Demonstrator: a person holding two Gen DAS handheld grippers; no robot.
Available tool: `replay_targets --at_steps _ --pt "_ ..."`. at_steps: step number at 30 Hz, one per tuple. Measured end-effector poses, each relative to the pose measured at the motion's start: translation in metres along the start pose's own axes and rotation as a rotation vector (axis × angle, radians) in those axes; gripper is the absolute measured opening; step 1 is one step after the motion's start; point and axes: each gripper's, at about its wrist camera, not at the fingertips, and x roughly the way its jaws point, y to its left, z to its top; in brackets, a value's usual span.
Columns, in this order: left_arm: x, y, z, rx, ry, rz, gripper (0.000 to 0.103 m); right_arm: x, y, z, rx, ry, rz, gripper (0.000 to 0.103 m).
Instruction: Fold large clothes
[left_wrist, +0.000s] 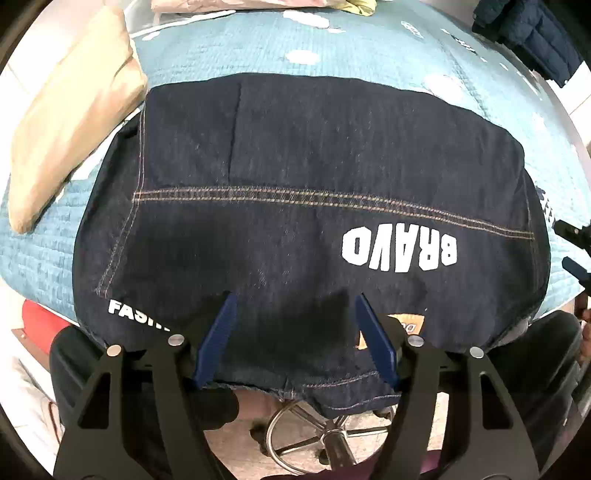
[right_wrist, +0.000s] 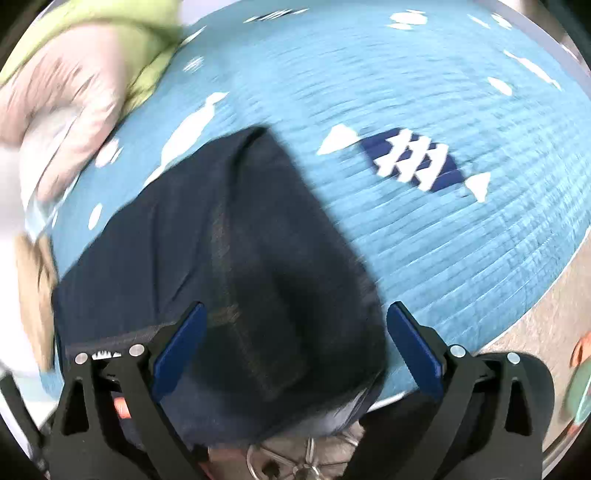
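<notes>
- The dark denim garment is lying folded flat on a blue quilted cover with white shapes printed on it. Its near edge hangs a bit over the front.
- It's got tan double stitching across it, plus white "BRAVO" lettering that reads upside down from the left wrist view, and part of a white "FASH..." print at the lower left corner.
- Left hand-held gripper: blue pads spread apart over the near edge of the denim, nothing pinched. The fabric just lies under the gap.
- Right hand-held gripper: spread really wide above the garment's right-hand corner, not gripping anything either. That view is quite motion-blurred.
- A beige pillow sits at the left, touching the denim's far left corner.
- A dark puffy jacket is at the far right, well apart.
- Pink and green fabric piled at the far side.
- A chrome chair base shows below the edge.
</notes>
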Motion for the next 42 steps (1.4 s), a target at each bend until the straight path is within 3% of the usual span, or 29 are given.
replay_targets --at_steps 5,7,10,12,13,17,21,25,29,35,36,38,39,41,42 --pt "-0.003 0.006 0.018 -0.032 -0.027 0.023 0.075 0.037 -0.022 0.004 0.106 0.067 0.097 0.095" --pt "-0.007 0.011 0.023 -0.050 -0.042 0.024 0.075 0.034 -0.022 0.000 0.107 0.034 0.127 0.096" --pt "-0.006 0.017 0.029 -0.074 -0.046 0.034 0.075 0.026 -0.018 -0.010 0.082 0.034 0.242 0.096" --pt "-0.003 0.018 0.033 -0.089 -0.033 0.040 0.075 0.027 -0.015 -0.018 0.102 0.077 0.404 0.094" --pt "-0.002 0.018 0.034 -0.097 -0.028 0.036 0.075 0.027 -0.013 -0.021 0.108 0.088 0.443 0.094" --pt "0.000 0.013 0.033 -0.088 -0.025 0.029 0.075 0.030 -0.004 -0.022 0.047 0.119 0.458 0.095" --pt "0.002 0.009 0.030 -0.068 -0.022 0.039 0.075 0.039 -0.011 -0.018 0.104 0.196 0.653 0.095" --pt "0.006 0.004 0.032 -0.053 -0.018 0.045 0.075 0.046 -0.015 -0.019 0.142 0.182 0.576 0.091" --pt "0.007 -0.003 0.033 -0.030 -0.023 0.042 0.075 0.042 -0.004 -0.020 0.058 0.163 0.399 0.045" --pt "0.008 -0.017 0.043 0.001 -0.027 0.018 0.073 0.038 0.008 -0.024 0.001 0.120 0.376 0.034" --pt "0.007 -0.020 0.046 0.008 -0.031 0.027 0.070 0.039 0.010 -0.026 0.004 0.120 0.379 0.033" --pt "0.005 -0.026 0.057 0.020 -0.052 0.064 0.050 0.045 0.011 -0.021 0.036 0.128 0.394 0.033" --pt "0.004 -0.029 0.064 0.020 -0.059 0.057 0.045 0.047 0.010 -0.021 0.047 0.129 0.399 0.033" --pt "0.004 -0.031 0.080 -0.005 -0.046 -0.011 0.018 0.048 0.003 -0.017 0.040 0.126 0.392 0.033" --pt "0.004 -0.033 0.086 -0.016 -0.041 -0.033 0.016 0.048 0.006 -0.018 0.028 0.123 0.381 0.033"
